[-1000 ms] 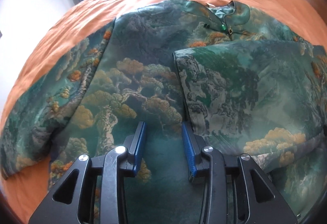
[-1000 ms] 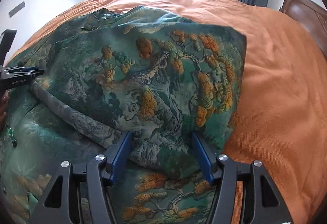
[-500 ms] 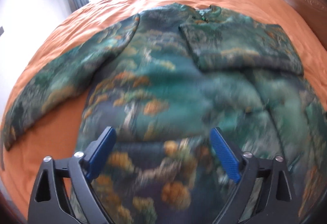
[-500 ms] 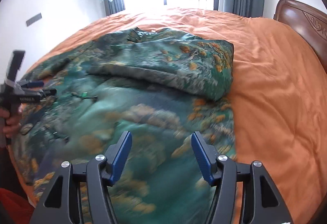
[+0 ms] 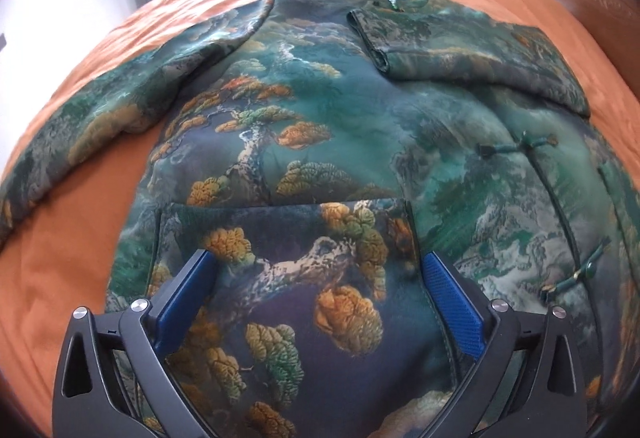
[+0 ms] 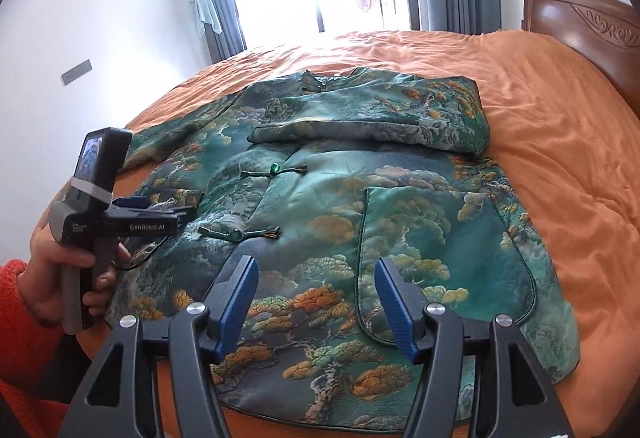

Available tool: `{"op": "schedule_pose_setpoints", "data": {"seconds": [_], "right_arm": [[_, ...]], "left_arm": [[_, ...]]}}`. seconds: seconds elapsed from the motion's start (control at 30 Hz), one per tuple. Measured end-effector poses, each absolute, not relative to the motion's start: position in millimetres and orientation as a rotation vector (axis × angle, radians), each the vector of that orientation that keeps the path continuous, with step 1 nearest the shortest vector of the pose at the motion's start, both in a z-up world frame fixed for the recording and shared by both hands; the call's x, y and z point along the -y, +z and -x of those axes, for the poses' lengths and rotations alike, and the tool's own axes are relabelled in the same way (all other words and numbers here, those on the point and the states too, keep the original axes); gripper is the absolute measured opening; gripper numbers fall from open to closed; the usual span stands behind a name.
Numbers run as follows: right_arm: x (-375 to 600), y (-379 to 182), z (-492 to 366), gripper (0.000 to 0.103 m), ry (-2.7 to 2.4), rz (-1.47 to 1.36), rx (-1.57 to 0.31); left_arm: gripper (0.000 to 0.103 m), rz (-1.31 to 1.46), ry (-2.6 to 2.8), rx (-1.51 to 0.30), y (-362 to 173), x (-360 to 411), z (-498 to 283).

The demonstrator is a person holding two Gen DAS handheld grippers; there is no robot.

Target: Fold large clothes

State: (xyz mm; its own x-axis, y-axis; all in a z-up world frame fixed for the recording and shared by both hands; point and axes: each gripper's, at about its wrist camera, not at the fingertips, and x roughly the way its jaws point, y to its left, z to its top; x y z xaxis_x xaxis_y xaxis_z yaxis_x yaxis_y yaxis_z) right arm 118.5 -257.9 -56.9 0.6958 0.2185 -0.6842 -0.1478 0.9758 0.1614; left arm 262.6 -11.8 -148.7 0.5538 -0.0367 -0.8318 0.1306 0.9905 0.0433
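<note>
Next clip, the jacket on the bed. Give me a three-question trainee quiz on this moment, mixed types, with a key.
1. True or false: the right sleeve lies folded across the chest of the jacket.
2. Which sleeve lies spread out on the orange bedspread? A) left sleeve B) right sleeve C) neither
3. Fill in: neither the left gripper nor the right gripper holds any ____.

Key: 1 true. 2 A. 3 cloth; both stand open above the jacket, and the left jaws have just been opening, with nothing pinched between them.
</note>
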Motion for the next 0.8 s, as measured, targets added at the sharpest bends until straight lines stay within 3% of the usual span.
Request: {"op": "schedule_pose_setpoints", "data": {"seconds": [0.23,0.4,0.63,0.8], "right_arm": [[245,-46,-108,0.062,0.212,-0.085,-0.750],[245,-47,-103,0.062,0.210,-0.087,-0.755],[233,-47,-101,0.062,0.238,-0.060,-0.750],[218,-48,-99,0.062,0.271,-0.024,-0.751]], "left_arm": [[0.102,-0.053,-0.167,-0.956,-123,-9,-242],[0.102,-0.068,-0.031,-0.909,-94,-84,-258],[0.102,0.447,0.241,-0.914,-101,-282,-295],[0.102,0.844,0.365,-0.880,-144,-364,-301]]}}
